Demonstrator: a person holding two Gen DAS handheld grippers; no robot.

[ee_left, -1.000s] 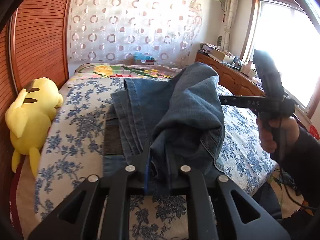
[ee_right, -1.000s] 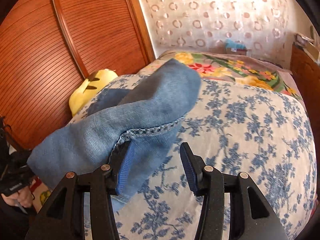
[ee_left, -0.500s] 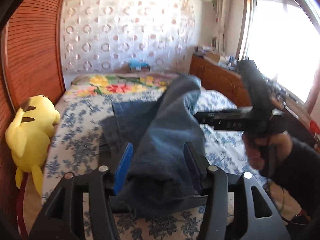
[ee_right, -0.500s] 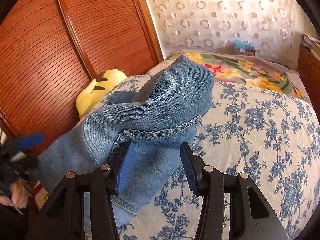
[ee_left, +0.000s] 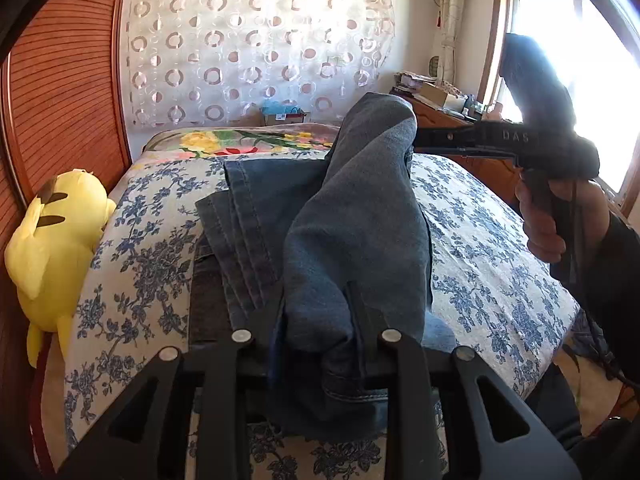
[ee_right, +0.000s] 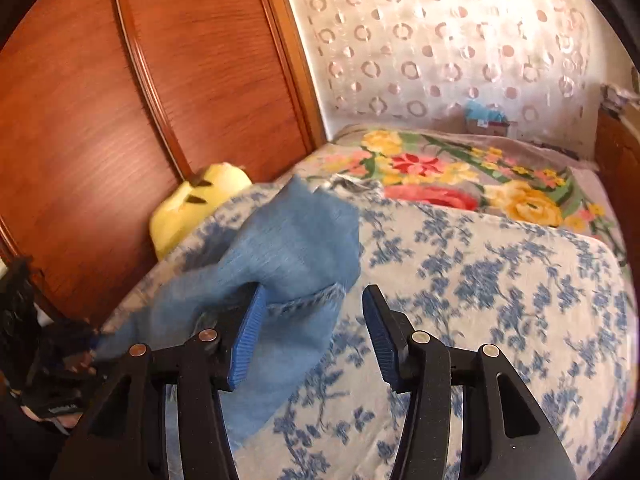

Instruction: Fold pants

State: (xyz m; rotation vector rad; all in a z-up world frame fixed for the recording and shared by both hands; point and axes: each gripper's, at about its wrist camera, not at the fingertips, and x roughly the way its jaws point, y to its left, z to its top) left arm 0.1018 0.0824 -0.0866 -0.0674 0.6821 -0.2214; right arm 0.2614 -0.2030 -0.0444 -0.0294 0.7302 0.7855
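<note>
Two grippers: L gripper (ee_left: 316, 320) clamping jeans (ee_left: 360, 232), R gripper (ee_right: 312, 328) spread.

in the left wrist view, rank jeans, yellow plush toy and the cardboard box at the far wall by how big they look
1. jeans, though nearness to the camera inflates them
2. yellow plush toy
3. cardboard box, far off, so its true size is unsure

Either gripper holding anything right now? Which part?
The left gripper is shut on the jeans, at the near end of the raised bundle. The right gripper is open, holding nothing; denim lies against its left finger.
</note>
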